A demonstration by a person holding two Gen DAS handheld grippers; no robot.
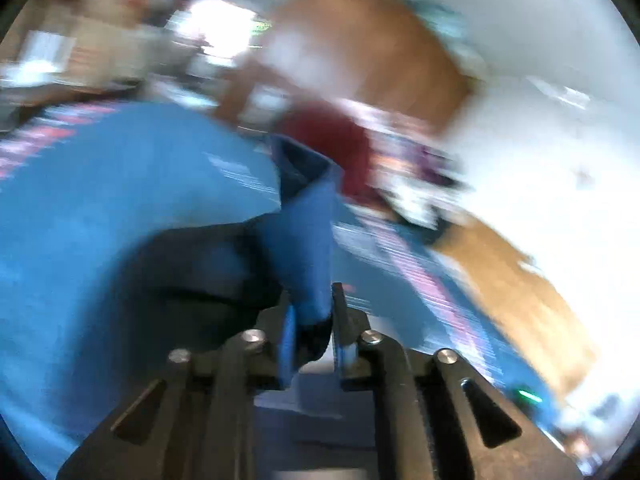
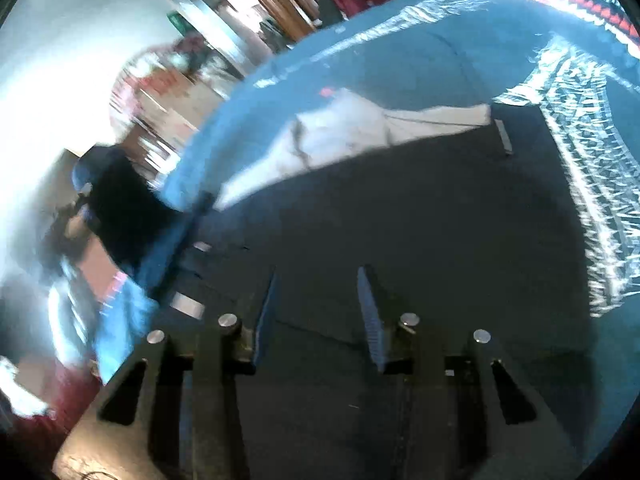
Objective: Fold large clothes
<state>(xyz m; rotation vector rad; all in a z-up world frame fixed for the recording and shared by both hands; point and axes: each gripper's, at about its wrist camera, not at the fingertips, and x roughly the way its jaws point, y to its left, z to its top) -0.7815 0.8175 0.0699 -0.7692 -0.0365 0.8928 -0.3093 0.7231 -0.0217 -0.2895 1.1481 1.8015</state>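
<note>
One dark garment (image 2: 420, 220), white lining exposed

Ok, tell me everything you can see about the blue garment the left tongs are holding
The blue garment looks like soft knit cloth, plain mid-blue, with a blurred pink and white patterned band along one edge. A narrow fold of it rises straight out of the left tongs, pinched between their blue pads, and ends in a darker open cuff or hem. The rest billows wide to the left, lifted and unfolded. Motion blur hides finer detail.
</note>
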